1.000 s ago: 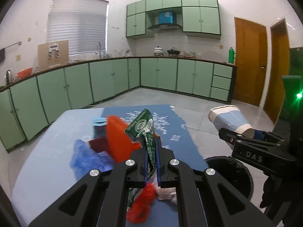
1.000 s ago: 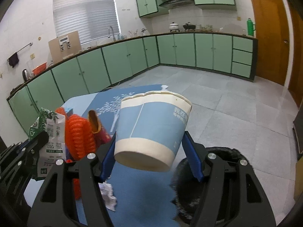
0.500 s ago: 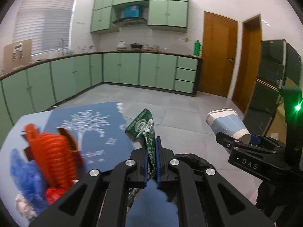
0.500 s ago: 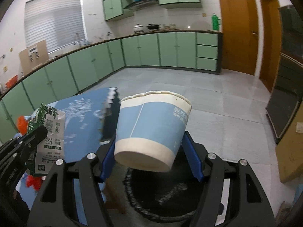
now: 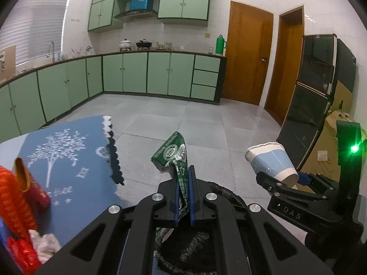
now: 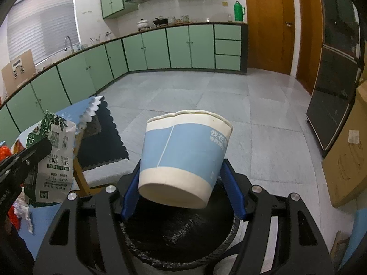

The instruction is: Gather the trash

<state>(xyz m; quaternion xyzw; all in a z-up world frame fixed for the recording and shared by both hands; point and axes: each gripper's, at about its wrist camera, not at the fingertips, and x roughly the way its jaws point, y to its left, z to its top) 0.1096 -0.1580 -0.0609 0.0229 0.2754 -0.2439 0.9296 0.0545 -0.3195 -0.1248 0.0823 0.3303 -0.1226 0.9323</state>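
- our left hand-held gripper (image 5: 183, 197) pinches a flattened green carton (image 5: 175, 153) between pads pressed almost together; the carton sticks up past the fingertips and hangs over the black-lined bin (image 5: 195, 247).
- our right hand-held gripper (image 6: 183, 190) clamps a blue paper cup (image 6: 183, 158) across its lower wall, base toward us and mouth tilted away, directly above the same bin (image 6: 183, 236).
- we judge both pieces light and easily crushed. the cup wall gives under pressure, so a hold low near the stiffer base suits it.
- the carton is limp and creased; pinching its folded middle keeps it from flopping.
- more trash sits on the counter (image 5: 68, 160): an orange mesh piece (image 5: 13, 197) and crumpled scraps (image 5: 45, 245).
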